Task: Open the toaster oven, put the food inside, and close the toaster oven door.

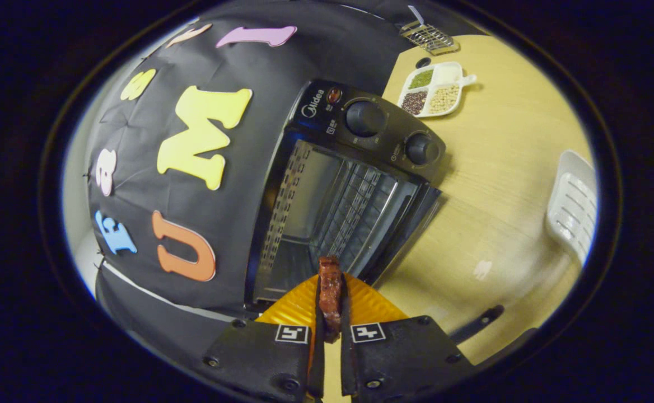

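Note:
My gripper [330, 291] is shut on a reddish-brown strip of food [330, 288], which stands out from between the fingers. Just beyond the food stands the black toaster oven [338, 190], tilted in my view, with its door down and open. Its wire rack [355, 212] and bare cavity show inside. Two round knobs [365, 118] sit on its control panel. The food's tip is at the mouth of the oven.
A wooden table [500, 184] carries a white divided dish of grains [433, 89], a wire rack tool [428, 36] at the back, and a white slotted tray [573, 207] to the right. A dark handle [475, 322] lies near the fingers.

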`<state>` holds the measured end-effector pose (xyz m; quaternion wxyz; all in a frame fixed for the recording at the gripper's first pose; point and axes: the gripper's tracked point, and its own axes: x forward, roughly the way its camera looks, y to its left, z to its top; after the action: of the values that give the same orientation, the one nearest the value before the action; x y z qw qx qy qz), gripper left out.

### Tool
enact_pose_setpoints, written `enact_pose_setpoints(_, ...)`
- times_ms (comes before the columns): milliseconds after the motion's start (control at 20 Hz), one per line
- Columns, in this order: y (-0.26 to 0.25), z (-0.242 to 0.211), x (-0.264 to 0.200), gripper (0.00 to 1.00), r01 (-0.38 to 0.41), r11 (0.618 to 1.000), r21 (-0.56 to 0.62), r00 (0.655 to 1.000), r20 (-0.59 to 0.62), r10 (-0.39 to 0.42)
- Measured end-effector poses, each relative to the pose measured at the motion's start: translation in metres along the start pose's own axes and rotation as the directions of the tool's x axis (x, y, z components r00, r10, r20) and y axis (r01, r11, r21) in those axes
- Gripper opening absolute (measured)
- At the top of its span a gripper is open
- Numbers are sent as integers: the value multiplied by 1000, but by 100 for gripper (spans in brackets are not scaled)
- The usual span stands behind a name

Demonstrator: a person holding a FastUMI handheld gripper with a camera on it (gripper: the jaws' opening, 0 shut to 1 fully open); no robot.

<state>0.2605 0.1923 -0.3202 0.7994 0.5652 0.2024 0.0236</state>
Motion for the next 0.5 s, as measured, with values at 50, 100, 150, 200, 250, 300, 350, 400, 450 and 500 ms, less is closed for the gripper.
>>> enact_pose_setpoints(50, 0, 2, 14, 14, 12, 1000, 5, 1000, 18, -13)
enact_pose_setpoints(100, 0, 5, 27, 14, 19, 1000, 20, 999, 38, -19)
enact_pose_setpoints(150, 1, 5, 42, 14, 25, 999, 29, 998, 54, -27)
enact_pose_setpoints(200, 0, 5, 53, 14, 40, 999, 29, 997, 59, -42)
enact_pose_setpoints(250, 0, 5, 61, 14, 52, 998, 22, 996, 65, -54)
enact_pose_setpoints(300, -2, 4, 70, 14, 63, 998, 15, 995, 70, -64)
enact_pose_setpoints(350, -1, 3, 74, 14, 62, 998, 17, 995, 75, -63)
enact_pose_setpoints(400, -1, 1, 78, 14, 65, 998, 10, 995, 75, -65)
enact_pose_setpoints(450, 1, 3, 79, 15, 68, 998, -4, 993, 100, -67)
enact_pose_setpoints(500, -1, 4, 81, 15, 88, 995, -45, 991, 106, -83)
